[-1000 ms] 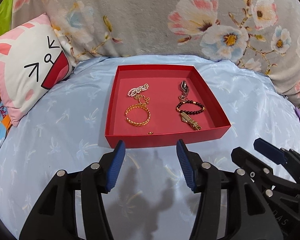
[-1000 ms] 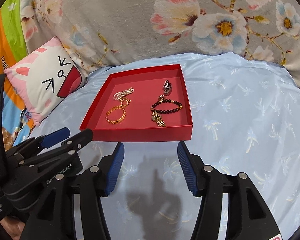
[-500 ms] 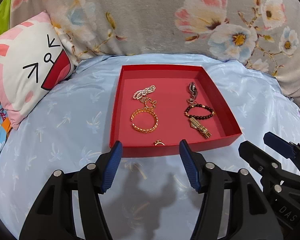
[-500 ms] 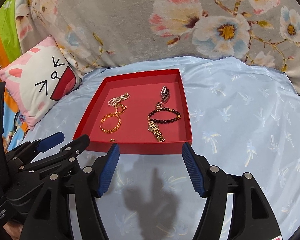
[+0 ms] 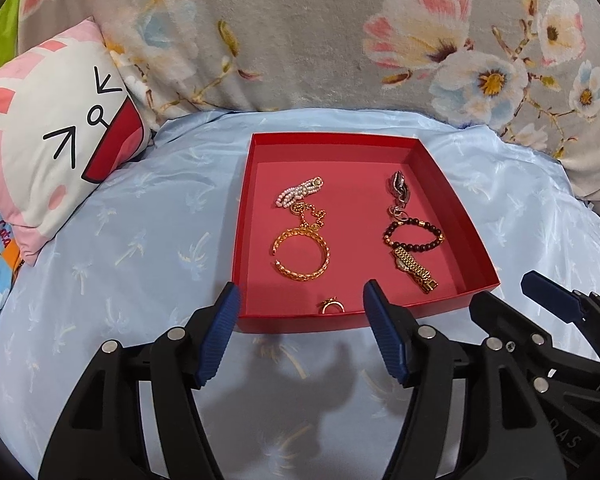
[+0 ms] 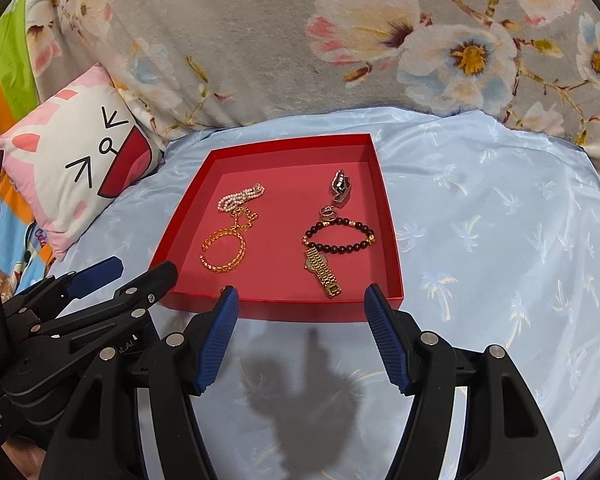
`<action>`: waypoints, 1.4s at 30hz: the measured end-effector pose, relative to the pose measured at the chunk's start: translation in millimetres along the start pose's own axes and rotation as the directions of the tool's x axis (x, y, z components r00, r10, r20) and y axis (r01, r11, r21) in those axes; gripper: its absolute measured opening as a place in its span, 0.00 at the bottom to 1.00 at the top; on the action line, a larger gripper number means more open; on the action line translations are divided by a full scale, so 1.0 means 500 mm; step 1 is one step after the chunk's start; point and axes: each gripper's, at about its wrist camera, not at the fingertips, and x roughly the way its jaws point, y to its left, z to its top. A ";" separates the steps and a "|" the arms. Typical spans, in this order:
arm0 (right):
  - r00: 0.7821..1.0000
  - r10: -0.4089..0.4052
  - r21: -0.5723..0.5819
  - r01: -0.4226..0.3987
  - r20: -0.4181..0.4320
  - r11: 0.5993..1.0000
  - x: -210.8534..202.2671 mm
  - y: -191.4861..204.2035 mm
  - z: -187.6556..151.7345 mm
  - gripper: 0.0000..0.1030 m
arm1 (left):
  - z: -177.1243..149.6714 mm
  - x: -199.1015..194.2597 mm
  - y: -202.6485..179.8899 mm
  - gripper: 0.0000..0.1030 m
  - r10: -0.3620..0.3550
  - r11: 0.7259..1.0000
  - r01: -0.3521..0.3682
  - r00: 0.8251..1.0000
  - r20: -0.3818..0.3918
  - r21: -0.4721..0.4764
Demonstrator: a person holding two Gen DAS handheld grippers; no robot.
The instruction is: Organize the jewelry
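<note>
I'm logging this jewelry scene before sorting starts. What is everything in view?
red tray: 1, on the blue sheet
pearl bracelet: 1, pink-white, tray's far left
gold chain: 1, below the pearls
gold bangle: 1, left half
dark clip: 1, far right
beaded bracelet: 1, dark, right half
gold watch: 1, near right
ring: 1, gold, near wall
bunny pillow: 1, pink-white, left
floral blanket: 1, grey, behind
blue sheet: 1, underneath
left claw: open, empty
right claw: open, empty

A soft bed with a shiny light blue sheet (image 5: 140, 248), a red box (image 5: 452, 200) sitting flat on it, a bunny pillow (image 5: 56, 148) leaning at its left edge
</note>
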 end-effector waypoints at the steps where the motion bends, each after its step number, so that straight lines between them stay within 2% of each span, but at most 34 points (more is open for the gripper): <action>1: 1.000 -0.001 0.002 0.001 0.000 1.000 0.000 -0.001 0.000 0.62 | 0.000 0.001 -0.001 0.62 0.003 1.000 -0.003 1.000 0.000 0.001; 6: 1.000 -0.007 0.003 0.007 0.001 1.000 -0.001 -0.004 0.000 0.62 | 0.001 -0.001 -0.004 0.67 0.018 1.000 -0.018 1.000 0.004 0.005; 8: 1.000 -0.013 0.003 0.013 0.004 1.000 -0.002 -0.005 0.001 0.62 | 0.001 -0.002 -0.004 0.74 0.033 0.999 -0.033 0.999 0.005 0.001; 10: 1.000 -0.015 0.003 0.015 0.006 1.000 -0.005 -0.005 0.000 0.62 | 0.000 -0.004 -0.003 0.75 0.042 0.999 -0.042 0.999 0.011 0.002; 42: 0.999 -0.043 0.008 0.043 0.001 0.999 0.002 -0.013 -0.009 0.63 | -0.002 0.013 -0.007 0.85 0.081 0.997 -0.081 0.997 0.002 0.017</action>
